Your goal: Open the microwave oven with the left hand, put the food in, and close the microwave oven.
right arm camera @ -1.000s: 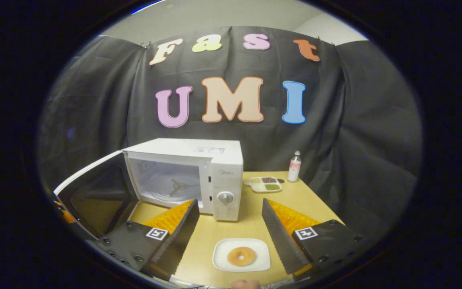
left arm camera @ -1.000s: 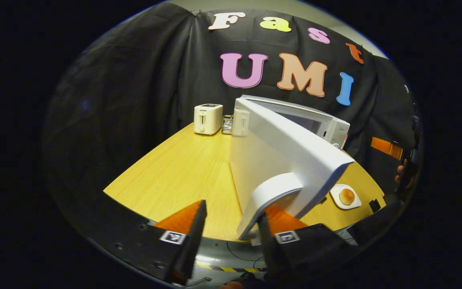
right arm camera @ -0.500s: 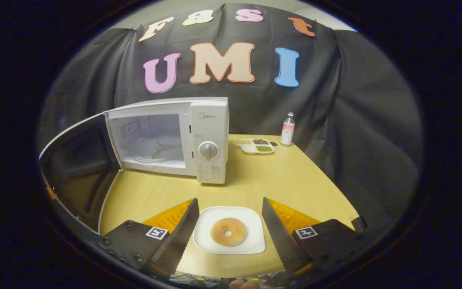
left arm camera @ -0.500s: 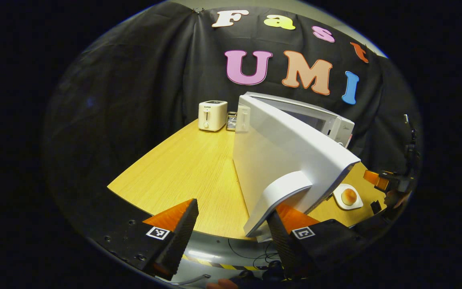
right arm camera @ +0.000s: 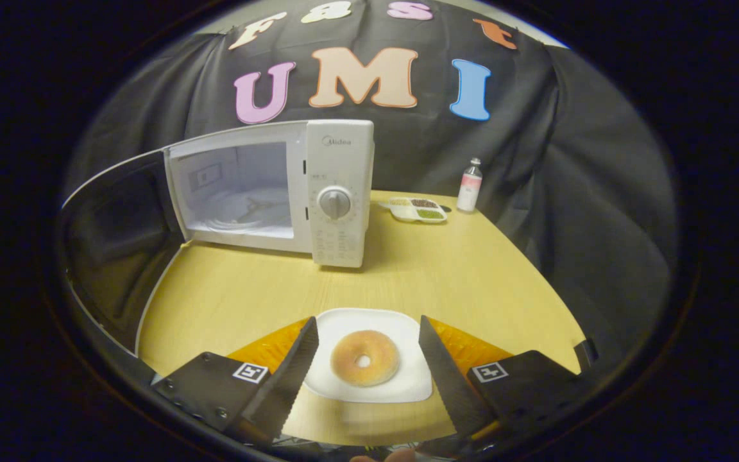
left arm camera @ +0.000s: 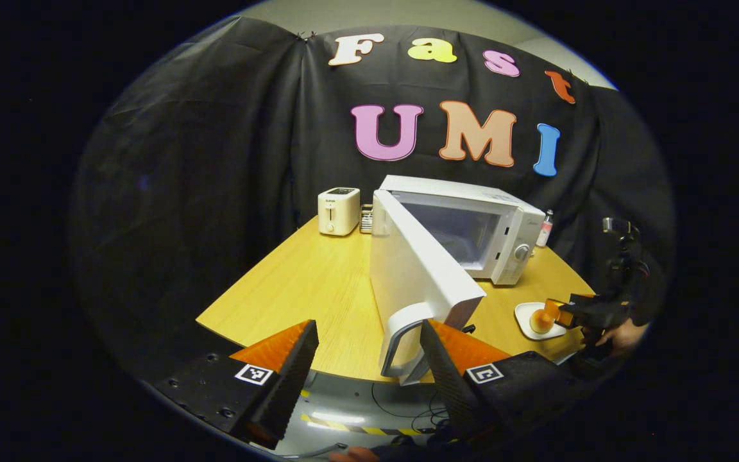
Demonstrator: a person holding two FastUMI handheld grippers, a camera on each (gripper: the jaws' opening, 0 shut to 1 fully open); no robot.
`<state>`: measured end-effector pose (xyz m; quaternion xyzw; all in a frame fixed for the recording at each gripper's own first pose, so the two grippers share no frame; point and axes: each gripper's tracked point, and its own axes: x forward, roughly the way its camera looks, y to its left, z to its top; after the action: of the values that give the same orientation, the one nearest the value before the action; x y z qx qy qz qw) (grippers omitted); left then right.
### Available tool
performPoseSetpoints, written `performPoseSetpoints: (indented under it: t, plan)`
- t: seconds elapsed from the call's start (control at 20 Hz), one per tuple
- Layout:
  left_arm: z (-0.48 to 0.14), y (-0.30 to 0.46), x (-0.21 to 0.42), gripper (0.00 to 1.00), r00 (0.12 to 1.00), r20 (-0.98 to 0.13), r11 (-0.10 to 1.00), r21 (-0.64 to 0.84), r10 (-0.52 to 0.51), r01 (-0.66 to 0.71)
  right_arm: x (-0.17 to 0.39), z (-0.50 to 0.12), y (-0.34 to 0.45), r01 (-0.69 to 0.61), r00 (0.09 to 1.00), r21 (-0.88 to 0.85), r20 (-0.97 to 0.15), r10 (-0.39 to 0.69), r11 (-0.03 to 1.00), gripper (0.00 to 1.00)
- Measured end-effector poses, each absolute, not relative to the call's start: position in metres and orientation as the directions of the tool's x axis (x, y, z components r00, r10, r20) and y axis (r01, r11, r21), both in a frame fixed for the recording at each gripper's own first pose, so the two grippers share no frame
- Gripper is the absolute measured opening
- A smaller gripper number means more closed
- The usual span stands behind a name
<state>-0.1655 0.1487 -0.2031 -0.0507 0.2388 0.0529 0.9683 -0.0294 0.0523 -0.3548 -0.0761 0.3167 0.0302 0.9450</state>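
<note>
Doughnut, golden and ringed [right arm camera: 364, 357], sits on its white square plate [right arm camera: 408, 385] on the wooden worktop [right arm camera: 459, 276] between the right tongs [right arm camera: 365, 372], spread wide and empty to straddle it, while the left tongs [left arm camera: 362, 369], equally agape, flank the open white microwave door's handle [left arm camera: 398, 340].

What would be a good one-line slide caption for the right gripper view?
Open right gripper straddles a white plate holding a doughnut, facing the microwave with its door swung open.
</note>
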Motion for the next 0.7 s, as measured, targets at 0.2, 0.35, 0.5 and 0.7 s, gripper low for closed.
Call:
performPoseSetpoints:
  t: [0.2,0.35,0.5,0.7]
  plan:
    - [-0.156,0.167,-0.163,0.94,0.909,-0.394,0.984,-0.053,0.136,-0.171,-0.029,-0.38,0.05,-0.117,0.767,-0.142,-0.642,-0.002,0.983,0.99]
    - [-0.127,0.174,-0.154,0.93,0.924,-0.341,0.977,-0.062,0.17,-0.203,-0.03,-0.397,0.046,-0.099,0.745,-0.139,-0.667,-0.019,0.985,0.98]
    - [-0.106,0.177,-0.145,0.93,0.936,-0.294,0.978,-0.021,0.192,-0.207,-0.03,-0.404,0.048,-0.098,0.735,-0.128,-0.678,-0.015,0.987,0.99]
    - [-0.081,0.176,-0.137,0.93,0.952,-0.228,0.979,0.039,0.203,-0.199,-0.033,-0.417,0.052,-0.125,0.716,-0.144,-0.698,-0.011,0.982,0.98]
